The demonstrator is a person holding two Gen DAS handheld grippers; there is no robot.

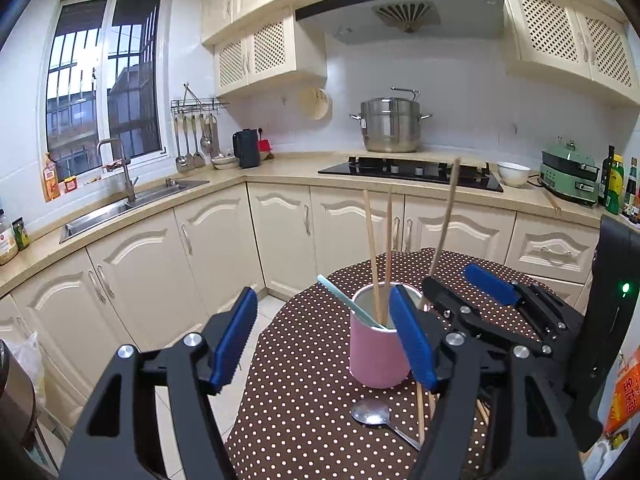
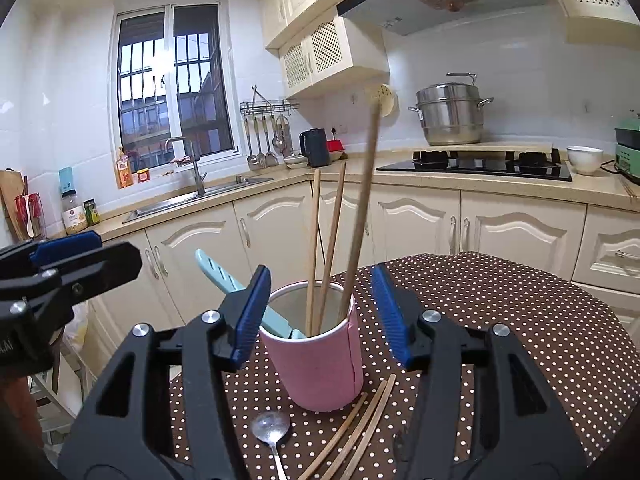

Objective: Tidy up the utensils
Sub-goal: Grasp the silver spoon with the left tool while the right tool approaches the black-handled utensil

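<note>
On the dotted table [image 2: 500,320], pink cup [image 2: 320,368] holds chopsticks [image 2: 316,240].

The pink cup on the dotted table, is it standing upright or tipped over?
Upright: the pink cup stands on its base, mouth upward, with chopsticks leaning out of it.

Chopsticks [image 2: 362,216] upright in cup [image 2: 320,368] on table [image 2: 520,340]; spoon [image 2: 271,428] before cup, loose chopsticks [image 2: 360,428] beside it.

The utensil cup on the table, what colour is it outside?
Pink outside, the utensil cup has a pale grey inside; the right wrist view shows it best.
</note>
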